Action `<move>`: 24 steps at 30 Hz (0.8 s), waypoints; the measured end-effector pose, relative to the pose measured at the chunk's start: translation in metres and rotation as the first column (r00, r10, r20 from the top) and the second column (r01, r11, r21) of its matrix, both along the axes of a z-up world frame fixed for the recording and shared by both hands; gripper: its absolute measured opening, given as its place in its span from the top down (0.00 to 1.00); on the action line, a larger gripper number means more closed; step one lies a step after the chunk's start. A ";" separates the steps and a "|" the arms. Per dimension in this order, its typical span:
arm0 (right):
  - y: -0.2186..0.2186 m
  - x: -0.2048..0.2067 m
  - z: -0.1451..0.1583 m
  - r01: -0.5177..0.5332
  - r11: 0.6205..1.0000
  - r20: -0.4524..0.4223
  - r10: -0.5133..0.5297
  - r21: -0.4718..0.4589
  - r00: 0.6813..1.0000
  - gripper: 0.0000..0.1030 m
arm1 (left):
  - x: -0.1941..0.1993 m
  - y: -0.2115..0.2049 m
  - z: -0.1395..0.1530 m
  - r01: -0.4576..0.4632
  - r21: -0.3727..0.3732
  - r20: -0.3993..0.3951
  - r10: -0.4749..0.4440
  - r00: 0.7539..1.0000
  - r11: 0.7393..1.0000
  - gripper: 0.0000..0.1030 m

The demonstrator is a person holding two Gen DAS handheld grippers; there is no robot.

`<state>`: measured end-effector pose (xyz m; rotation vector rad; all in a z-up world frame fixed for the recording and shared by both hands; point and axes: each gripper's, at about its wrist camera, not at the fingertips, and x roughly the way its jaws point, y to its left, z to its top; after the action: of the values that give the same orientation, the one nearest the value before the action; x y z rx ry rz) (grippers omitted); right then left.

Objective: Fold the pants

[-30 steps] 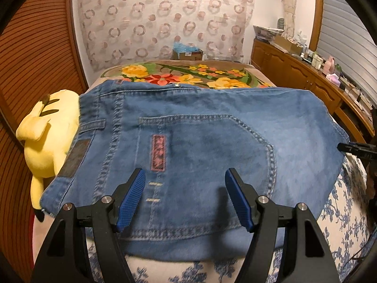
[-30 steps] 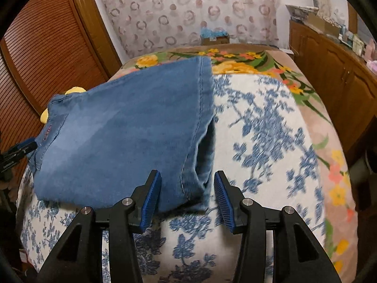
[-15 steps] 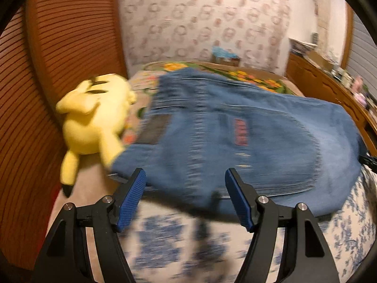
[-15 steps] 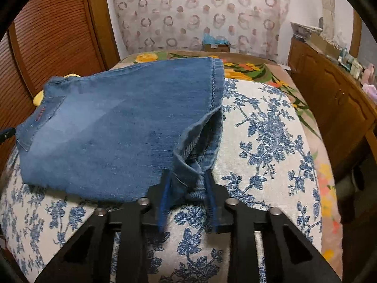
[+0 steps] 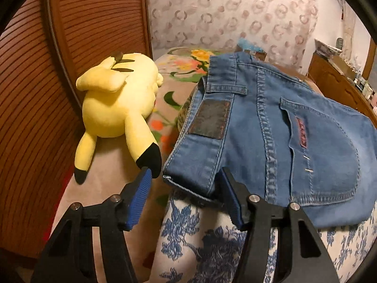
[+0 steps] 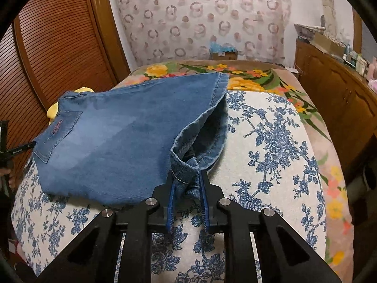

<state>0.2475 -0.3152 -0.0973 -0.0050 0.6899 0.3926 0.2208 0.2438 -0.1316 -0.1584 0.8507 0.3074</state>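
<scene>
So there's a yellow Pikachu plush (image 5: pixel 117 101) lying near the left edge of the bed (image 6: pixel 271 141), right next to the slatted wooden door (image 5: pixel 35 94). The bed has a blue-flower cover, with a bright floral blanket (image 6: pixel 254 77) toward the far end. A small cardboard box (image 6: pixel 222 53) sits past the far edge, a wooden cabinet (image 6: pixel 334 89) runs along the right, and there's a ring-patterned curtain (image 6: pixel 200 18) behind.

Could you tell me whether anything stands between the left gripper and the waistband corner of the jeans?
Nothing visible does: the left gripper has its jaws open around the jeans corner. The yellow plush toy lies just beside, its black-tipped ear near one finger.
</scene>
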 end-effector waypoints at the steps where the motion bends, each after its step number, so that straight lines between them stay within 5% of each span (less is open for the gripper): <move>1: -0.001 -0.002 -0.001 0.002 1.000 0.002 -0.002 0.000 1.000 0.82 | 0.001 0.001 0.000 -0.001 -0.004 0.000 0.001 1.000 1.000 0.41; 7: 0.000 -0.009 -0.001 0.002 1.000 0.007 -0.002 0.002 1.000 0.82 | 0.009 0.009 -0.005 0.003 -0.049 -0.012 -0.004 1.000 0.999 0.42; 12: 0.000 -0.005 0.001 0.001 1.000 0.009 -0.001 0.010 1.000 0.83 | 0.010 0.005 -0.004 0.034 -0.080 -0.003 -0.034 0.999 0.996 0.65; 14: -0.003 -0.003 0.004 0.008 1.000 0.012 -0.008 0.023 1.000 0.83 | 0.010 -0.002 -0.002 0.043 -0.051 -0.002 -0.043 0.999 0.998 0.77; 18: -0.014 -0.004 0.014 0.020 0.997 0.038 -0.022 0.070 0.999 0.84 | 0.005 -0.017 0.013 0.043 0.042 0.032 -0.044 0.999 0.998 0.86; 24: -0.015 -0.013 0.030 0.031 0.999 0.115 -0.035 0.037 0.993 0.85 | -0.013 -0.029 0.051 0.061 0.076 0.120 -0.070 0.990 0.995 0.86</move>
<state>0.2346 -0.3299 -0.0676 0.0167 0.5681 0.3697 0.2077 0.2145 -0.0803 -0.0806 0.7210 0.2636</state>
